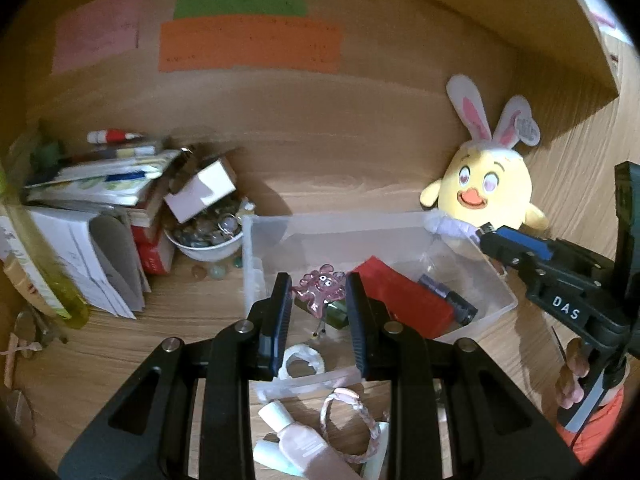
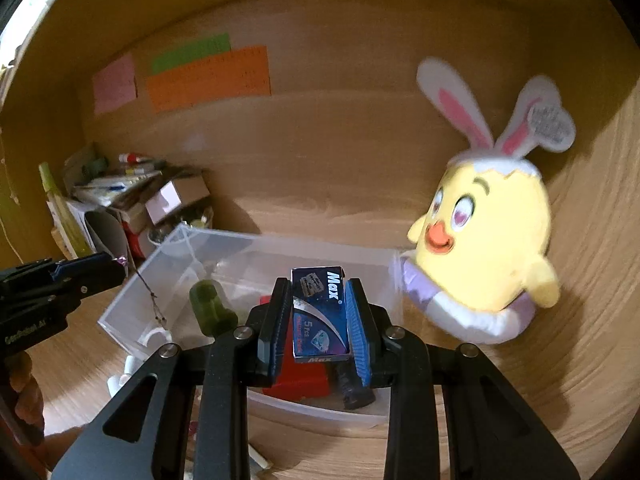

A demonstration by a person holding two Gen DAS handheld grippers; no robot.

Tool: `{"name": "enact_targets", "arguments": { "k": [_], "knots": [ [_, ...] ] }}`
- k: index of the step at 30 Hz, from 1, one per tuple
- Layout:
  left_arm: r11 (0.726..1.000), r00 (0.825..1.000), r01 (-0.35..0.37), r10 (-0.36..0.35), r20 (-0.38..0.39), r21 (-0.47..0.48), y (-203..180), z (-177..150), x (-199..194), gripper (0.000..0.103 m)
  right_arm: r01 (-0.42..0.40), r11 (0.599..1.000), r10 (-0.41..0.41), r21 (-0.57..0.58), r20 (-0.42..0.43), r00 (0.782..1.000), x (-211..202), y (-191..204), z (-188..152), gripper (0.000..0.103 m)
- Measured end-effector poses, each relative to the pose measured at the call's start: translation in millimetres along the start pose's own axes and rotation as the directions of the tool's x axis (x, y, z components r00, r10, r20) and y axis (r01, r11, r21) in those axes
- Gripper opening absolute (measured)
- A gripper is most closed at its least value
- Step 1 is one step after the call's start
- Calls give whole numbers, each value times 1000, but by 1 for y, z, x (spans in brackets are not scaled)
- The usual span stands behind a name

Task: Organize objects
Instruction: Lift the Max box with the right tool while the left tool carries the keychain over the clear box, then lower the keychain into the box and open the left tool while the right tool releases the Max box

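My left gripper (image 1: 318,304) is shut on a pink translucent charm (image 1: 320,286), and a thin chain hangs from it (image 2: 154,304). It hovers over the near left side of a clear plastic bin (image 1: 256,248). In the right wrist view the left gripper (image 2: 120,262) sits at the bin's left corner. My right gripper (image 2: 318,282) is shut on a small blue "Max" box (image 2: 320,312) above the bin (image 2: 280,240). In the left wrist view it (image 1: 486,234) comes in from the right. A red box (image 1: 404,300), a dark tube (image 1: 452,298) and a green piece (image 2: 208,304) lie in the bin.
A yellow chick plush with bunny ears (image 2: 484,248) leans at the bin's far right corner. Stacked books and papers (image 1: 100,200), a small box (image 1: 202,194) and a white bowl of pebbles (image 1: 208,240) crowd the left. A pink bottle (image 1: 296,440), bracelet (image 1: 348,424) and white ring (image 1: 302,362) lie near me.
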State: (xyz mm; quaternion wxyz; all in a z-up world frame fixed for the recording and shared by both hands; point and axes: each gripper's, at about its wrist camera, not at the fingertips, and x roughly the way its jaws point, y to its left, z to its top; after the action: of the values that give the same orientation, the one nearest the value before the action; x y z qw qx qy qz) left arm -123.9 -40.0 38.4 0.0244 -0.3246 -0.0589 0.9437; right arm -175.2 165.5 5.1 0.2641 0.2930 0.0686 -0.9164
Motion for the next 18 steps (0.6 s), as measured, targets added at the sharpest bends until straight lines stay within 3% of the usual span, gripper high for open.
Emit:
{"name": "enact_targets", "arguments": {
  "k": [18],
  "knots": [
    [998, 990, 44, -39, -139, 39, -11, -21, 51, 27, -4, 1000, 4, -2, -128, 992, 42, -6, -18, 25]
  ]
}}
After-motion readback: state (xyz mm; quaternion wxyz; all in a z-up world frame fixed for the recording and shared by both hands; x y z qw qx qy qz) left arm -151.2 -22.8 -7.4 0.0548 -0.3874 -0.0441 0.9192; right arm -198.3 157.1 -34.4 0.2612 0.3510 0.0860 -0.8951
